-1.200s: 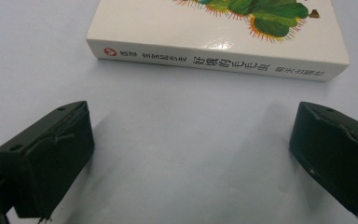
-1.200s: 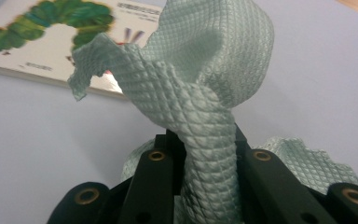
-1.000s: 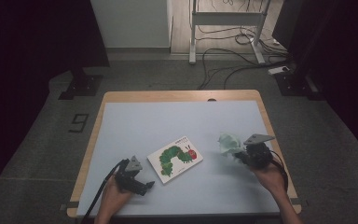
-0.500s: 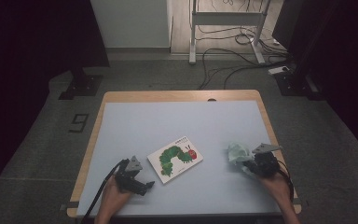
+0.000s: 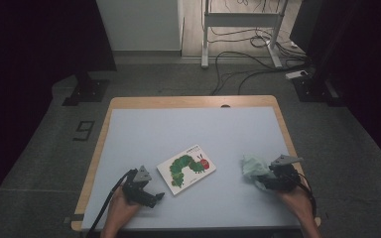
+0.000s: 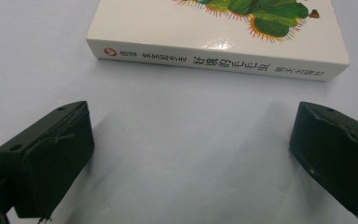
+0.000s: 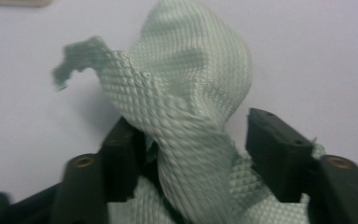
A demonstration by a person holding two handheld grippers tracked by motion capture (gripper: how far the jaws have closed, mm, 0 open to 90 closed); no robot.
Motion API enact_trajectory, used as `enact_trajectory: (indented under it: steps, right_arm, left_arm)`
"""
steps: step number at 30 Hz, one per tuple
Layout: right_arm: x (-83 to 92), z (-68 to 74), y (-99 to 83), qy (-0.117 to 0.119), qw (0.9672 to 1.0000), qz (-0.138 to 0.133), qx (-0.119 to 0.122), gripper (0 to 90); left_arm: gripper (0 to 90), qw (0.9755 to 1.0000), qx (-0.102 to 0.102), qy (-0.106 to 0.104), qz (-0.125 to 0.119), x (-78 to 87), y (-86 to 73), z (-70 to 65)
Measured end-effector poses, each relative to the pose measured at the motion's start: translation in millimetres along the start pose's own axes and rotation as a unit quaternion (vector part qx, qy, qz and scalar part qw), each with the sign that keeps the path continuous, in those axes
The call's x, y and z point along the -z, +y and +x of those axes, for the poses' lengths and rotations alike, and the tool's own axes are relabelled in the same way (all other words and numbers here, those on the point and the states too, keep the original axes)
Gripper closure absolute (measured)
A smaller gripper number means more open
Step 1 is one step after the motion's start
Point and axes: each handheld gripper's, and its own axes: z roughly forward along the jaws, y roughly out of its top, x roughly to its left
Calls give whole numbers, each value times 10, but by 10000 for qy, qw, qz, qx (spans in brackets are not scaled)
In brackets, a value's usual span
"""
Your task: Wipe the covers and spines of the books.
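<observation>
Grey carpet and loose cables surround the table, whose pale blue top has a wooden rim.

At the near right of the top, the right claw sits low over a pale green cloth, held in the person's right hand. In the right gripper view the cloth rises crumpled between the jaws; it lies against the left jaw, while a gap shows beside the right one. The jaws have just been opening with the cloth between them, so they stand partly apart and no longer pinch it. The cloth rests on the table, well apart from the book.

A book with a green caterpillar on its white cover lies flat near the middle of the near half, turned at an angle.

At the near left, the left claw rests by the table top in the left hand, pointing towards the book. In the left gripper view its jaws stand wide with nothing between them, and the book's spine lies just ahead of them, not touching.
</observation>
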Motion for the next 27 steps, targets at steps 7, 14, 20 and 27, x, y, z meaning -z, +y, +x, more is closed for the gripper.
enact_trajectory:
  steps: [7,14,20,27]
  right_arm:
    - [175,47,11,77,9999,-42,58,200]
    - [266,108,124,197,9996,-92,168,164]
    - [159,149,267,266,9993,-94,232,139]
    - [41,256,445,299,9987,-119,383,110]
  left_arm:
    - [0,10000,-2,0,2,0,0,1]
    - [0,10000,-1,-5,4,1,0,1]
    - [0,10000,-4,-5,4,1,0,2]
    - [0,10000,-3,-9,4,0,1,3]
